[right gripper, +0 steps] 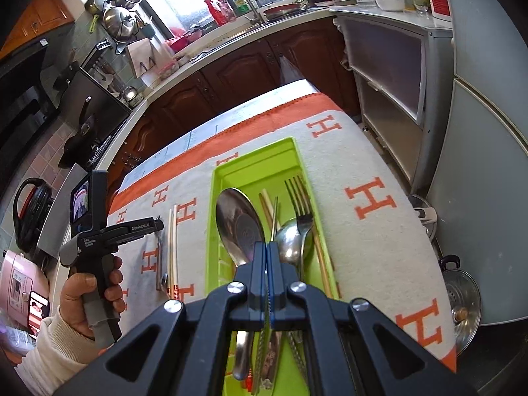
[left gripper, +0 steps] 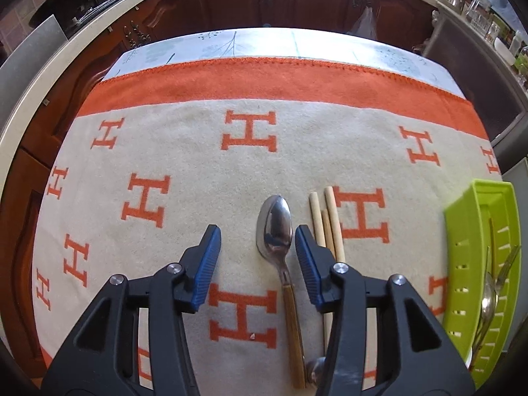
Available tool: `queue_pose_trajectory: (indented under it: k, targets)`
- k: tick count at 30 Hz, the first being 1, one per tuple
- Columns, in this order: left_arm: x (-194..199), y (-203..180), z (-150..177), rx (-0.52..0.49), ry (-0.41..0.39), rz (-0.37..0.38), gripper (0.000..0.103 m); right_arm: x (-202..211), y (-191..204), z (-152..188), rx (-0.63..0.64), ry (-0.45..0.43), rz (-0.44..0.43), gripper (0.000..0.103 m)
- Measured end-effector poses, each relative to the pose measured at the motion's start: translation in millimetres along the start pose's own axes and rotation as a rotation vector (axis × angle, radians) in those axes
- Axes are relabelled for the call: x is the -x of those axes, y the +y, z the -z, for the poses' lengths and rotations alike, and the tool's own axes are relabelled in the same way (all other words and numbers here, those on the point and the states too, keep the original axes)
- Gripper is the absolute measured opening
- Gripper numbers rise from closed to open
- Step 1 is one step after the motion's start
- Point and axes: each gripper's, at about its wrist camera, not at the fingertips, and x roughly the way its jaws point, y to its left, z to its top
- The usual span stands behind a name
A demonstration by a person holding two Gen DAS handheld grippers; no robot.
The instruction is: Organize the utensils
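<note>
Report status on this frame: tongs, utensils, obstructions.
Left tongs open over spoon. Right tongs shut on chopstick above green tray. Nothing blocking.

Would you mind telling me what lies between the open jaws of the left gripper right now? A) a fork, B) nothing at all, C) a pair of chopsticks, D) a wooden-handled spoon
D: in the left wrist view the left gripper has its jaws spread apart over the blanket, and the wooden-handled spoon lies between them, bowl pointing away, while the chopsticks lie just outside the right-hand jaw.
</note>
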Motion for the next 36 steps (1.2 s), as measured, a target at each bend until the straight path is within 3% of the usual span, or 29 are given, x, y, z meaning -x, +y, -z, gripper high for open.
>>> queue_pose_trajectory:
  k: [1, 6, 9, 18, 24, 32, 36]
  targets:
    - [-1.6, -0.1, -0.4, 0.006, -0.001, -0.004, 0.041, -0.8, 0.0, -0.3, -0.001, -0.001, 0.004, 0.001]
    - [-4.8, -1.4, 0.6, 0.013, -0.018, -0.013, 0.007, -7.3, -1.6, 0.0, -0.008, 0.008, 0.029, 0.001]
    - [-4.0, 5.6, 2.0, 0.037, -0.028, -0.004, 0.002, -12.7, -2.2, -0.1, -0.008, 0.018, 0.056, 0.001]
    - [15.7, 27.1, 10.4, 0.048, -0.006, 0.083, 0.002, -17.7, -0.9, 4.2, -0.003, 0.037, 0.071, 0.001]
    - [55.8, 21.4, 18.1, 0.046, 0.004, 0.203, 0.002, -14.7, -1.4, 18.1, -0.014, 0.075, 0.09, 0.001]
    - [110.3, -36.5, 25.9, -0.043, -0.001, 0.368, 0.002, -18.5, -17.9, 44.6, -0.087, 0.192, 0.112, 0.005]
    - [122.6, -71.9, 31.3, -0.095, 0.002, 0.405, 0.002, -11.1, -23.0, 50.6, -0.108, 0.199, 0.098, 0.005]
